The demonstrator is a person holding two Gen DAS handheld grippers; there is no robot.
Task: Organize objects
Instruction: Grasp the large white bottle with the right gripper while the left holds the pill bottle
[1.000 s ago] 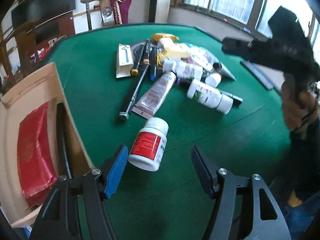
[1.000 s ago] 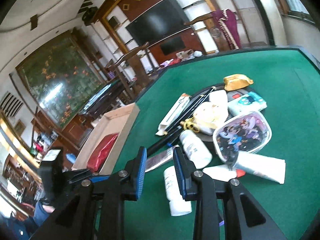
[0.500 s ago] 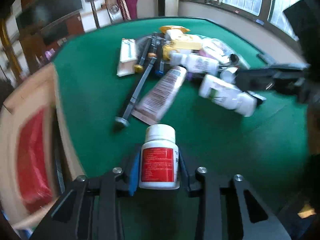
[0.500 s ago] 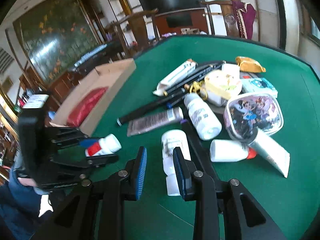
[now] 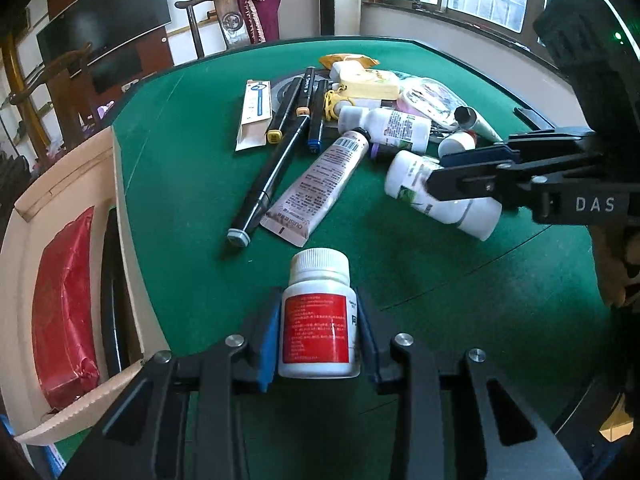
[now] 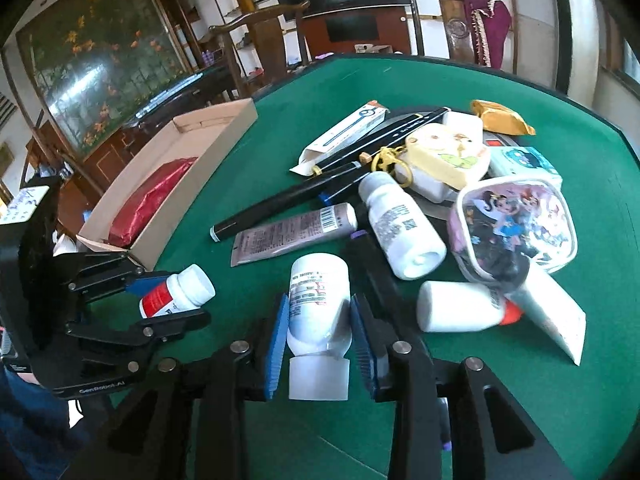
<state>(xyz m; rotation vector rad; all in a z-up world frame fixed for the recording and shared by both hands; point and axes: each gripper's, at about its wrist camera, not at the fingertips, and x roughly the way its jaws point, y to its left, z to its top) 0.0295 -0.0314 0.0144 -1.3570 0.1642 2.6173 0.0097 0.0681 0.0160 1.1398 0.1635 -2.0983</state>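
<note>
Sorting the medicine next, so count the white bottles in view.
4. Red-label bottle clamped in the left gripper; plain white bottle between the right gripper's opening jaws; grey-label bottle in the pile; orange-capped bottle beside it. The pile may hide more.

Red-label white bottle (image 5: 318,322) upright between blue pads; white bottle (image 6: 318,312) lying on green felt, cap nearest, between pads.

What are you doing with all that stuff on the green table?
A person is tidying up with two hand-held grippers. The left gripper is clamped on a red-label pill bottle beside the cardboard box. The right gripper, jaws opening, straddles a white bottle lying at the pile's edge.
</note>
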